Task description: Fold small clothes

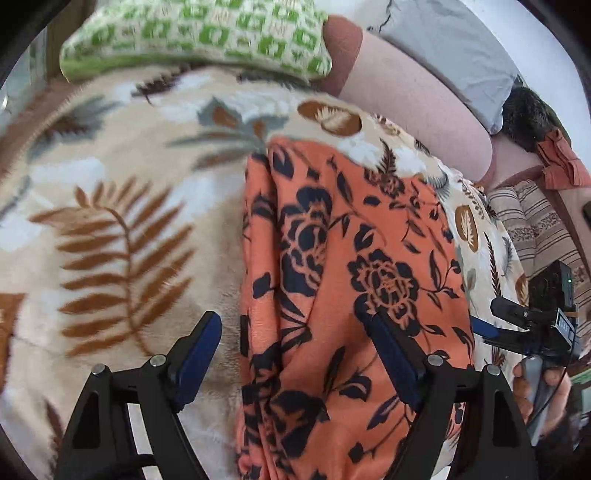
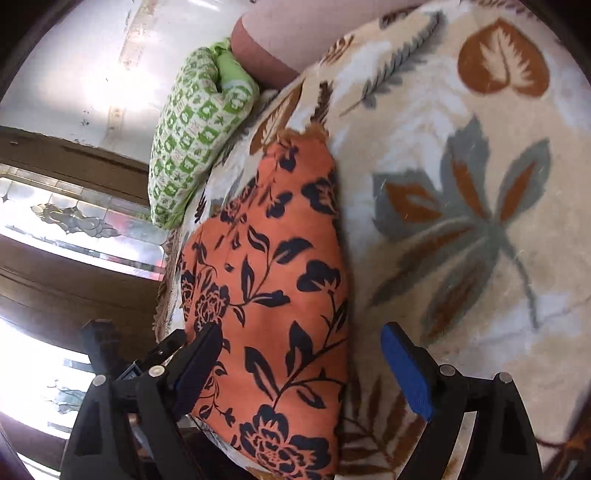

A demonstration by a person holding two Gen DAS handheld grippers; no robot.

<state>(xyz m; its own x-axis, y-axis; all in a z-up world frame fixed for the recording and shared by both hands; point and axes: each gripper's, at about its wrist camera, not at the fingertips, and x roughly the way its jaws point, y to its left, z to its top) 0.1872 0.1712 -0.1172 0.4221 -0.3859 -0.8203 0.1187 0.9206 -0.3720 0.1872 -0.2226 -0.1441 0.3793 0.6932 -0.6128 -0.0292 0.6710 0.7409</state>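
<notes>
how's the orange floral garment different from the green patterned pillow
The orange floral garment lies flat and folded on the leaf-print blanket; the green patterned pillow is plump and sits at the blanket's far edge. The garment carries large dark flowers; the pillow has small green squares on cream. Both rest on the blanket, untouched.

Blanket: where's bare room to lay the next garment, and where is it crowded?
Free: the leaf-print blanket between the orange floral garment and the green pillow, left of the garment in the left wrist view. Also the stretch on the garment's other side in the right wrist view. Crowded: the far edge, with the pink bolster and grey cloth.
</notes>
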